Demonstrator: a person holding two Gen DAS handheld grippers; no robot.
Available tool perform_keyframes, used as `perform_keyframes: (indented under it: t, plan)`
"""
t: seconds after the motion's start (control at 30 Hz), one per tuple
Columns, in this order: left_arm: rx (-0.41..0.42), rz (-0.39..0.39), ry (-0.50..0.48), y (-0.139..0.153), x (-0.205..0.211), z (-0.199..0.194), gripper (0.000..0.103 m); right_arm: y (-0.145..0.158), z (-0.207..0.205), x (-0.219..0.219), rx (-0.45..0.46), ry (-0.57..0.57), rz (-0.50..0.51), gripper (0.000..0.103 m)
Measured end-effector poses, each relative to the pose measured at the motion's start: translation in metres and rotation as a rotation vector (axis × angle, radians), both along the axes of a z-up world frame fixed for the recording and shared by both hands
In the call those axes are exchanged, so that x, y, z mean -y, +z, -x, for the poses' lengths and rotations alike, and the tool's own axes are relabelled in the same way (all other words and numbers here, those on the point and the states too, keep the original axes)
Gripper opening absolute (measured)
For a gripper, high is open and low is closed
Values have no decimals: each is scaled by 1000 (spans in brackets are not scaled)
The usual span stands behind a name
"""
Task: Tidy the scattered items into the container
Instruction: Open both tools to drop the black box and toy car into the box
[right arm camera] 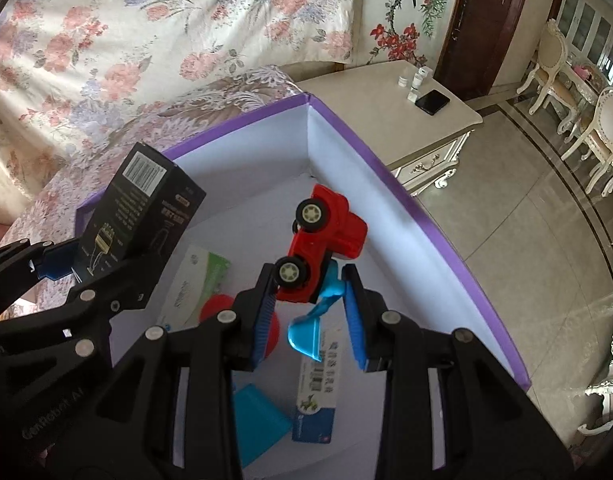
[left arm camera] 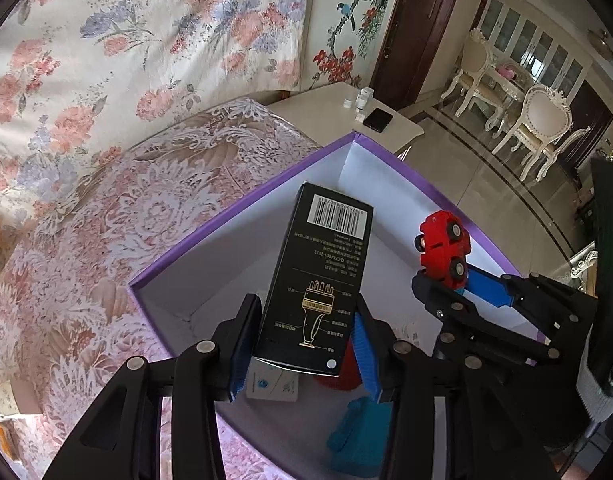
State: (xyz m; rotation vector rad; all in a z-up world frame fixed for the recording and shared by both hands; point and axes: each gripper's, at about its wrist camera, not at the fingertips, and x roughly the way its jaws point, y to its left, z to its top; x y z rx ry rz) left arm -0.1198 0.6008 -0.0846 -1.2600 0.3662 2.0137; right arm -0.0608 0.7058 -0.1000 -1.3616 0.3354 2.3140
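A purple-rimmed white box (left arm camera: 242, 204) (right arm camera: 426, 216) sits on the lace-covered bed. My left gripper (left arm camera: 306, 312) is shut on a black carton with a barcode (left arm camera: 318, 272) and holds it above the box's inside; the carton also shows in the right wrist view (right arm camera: 146, 204). My right gripper (right arm camera: 310, 280) is over the box with a red toy car (right arm camera: 322, 240) (left arm camera: 442, 248) between its fingers; the car touches the left pad (right arm camera: 266, 308) and a gap shows at the right pad. Inside lie a blue scoop (right arm camera: 310, 328), a red round item (right arm camera: 218, 308), a blue cup (right arm camera: 258, 420) and small packets (right arm camera: 318, 400).
The lace bedspread (left arm camera: 106, 220) lies to the left, with a floral cloth (left arm camera: 126, 40) behind. A cream nightstand (right arm camera: 386, 92) with a black phone (right arm camera: 432, 102) and small bottles stands past the box's far corner. Tiled floor and cream chairs (left arm camera: 542, 124) are to the right.
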Motion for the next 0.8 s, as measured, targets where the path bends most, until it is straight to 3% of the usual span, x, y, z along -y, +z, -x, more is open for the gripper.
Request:
perform_keyframes:
  t: [0.8]
  plan:
    - [82,79,37,-29,-26,27,45,-28,14,-23,93,-17,19,36]
